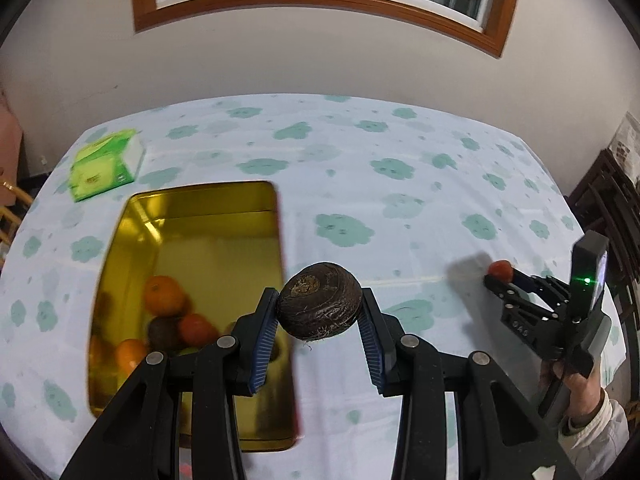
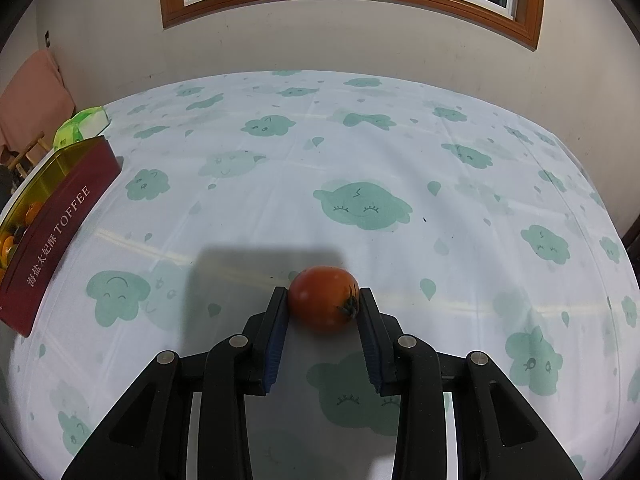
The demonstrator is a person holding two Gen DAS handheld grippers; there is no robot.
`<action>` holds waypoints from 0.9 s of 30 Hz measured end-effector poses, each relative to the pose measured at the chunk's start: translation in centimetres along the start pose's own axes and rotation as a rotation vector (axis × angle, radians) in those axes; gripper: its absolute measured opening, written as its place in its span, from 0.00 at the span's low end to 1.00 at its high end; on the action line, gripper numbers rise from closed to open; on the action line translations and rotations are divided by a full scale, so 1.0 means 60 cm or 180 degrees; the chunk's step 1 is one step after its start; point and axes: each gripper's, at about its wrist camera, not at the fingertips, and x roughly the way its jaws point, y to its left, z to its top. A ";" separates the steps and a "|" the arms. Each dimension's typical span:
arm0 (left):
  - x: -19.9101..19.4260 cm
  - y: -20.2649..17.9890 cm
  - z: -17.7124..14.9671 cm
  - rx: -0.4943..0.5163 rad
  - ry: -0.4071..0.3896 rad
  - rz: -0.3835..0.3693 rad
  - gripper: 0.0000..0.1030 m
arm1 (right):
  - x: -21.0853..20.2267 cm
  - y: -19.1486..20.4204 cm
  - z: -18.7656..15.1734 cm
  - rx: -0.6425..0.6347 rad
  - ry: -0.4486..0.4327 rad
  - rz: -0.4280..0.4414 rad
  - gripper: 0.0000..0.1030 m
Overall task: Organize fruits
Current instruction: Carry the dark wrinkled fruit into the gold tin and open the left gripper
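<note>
While several orange and dark fruits are already lying in the open gold-lined rectangular tin (image 1: 208, 216) at the left of the cloud-patterned tablecloth (image 1: 360, 168), two fruits are waiting outside it — so the sorting looks mostly done. The left gripper (image 1: 320, 312) is pinching a dark brown wrinkled round fruit (image 1: 319, 306) just right of the tin's rim. The right gripper (image 2: 324, 304) is clamping a small red tomato (image 2: 323, 298) on the cloth, far right of the tin — jaws narrowly parted, pads pressing.
</note>
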 end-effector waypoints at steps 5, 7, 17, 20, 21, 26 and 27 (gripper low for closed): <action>-0.006 0.064 -0.001 -0.0166 0.0017 0.0135 0.35 | 0.000 0.000 0.000 -0.0002 0.0000 -0.0003 0.34; -0.007 0.095 -0.003 -0.0260 0.0038 0.0194 0.35 | 0.000 0.000 0.000 -0.0003 0.0000 -0.0004 0.34; 0.004 0.184 -0.023 -0.0616 0.0188 0.0251 0.35 | 0.000 0.000 0.000 -0.0003 0.0000 -0.0005 0.34; 0.007 0.191 -0.034 -0.0640 0.0237 0.0250 0.35 | 0.000 0.000 0.000 -0.0003 0.0000 -0.0005 0.34; 0.009 0.192 -0.038 -0.0639 0.0258 0.0237 0.35 | 0.000 0.000 0.000 -0.0004 0.0000 -0.0006 0.34; 0.020 0.184 -0.064 -0.0561 0.0368 0.0226 0.35 | 0.000 0.000 0.000 -0.0005 0.0000 -0.0007 0.34; 0.022 0.183 -0.070 -0.0548 0.0382 0.0248 0.35 | 0.000 0.000 0.000 -0.0004 0.0000 -0.0006 0.34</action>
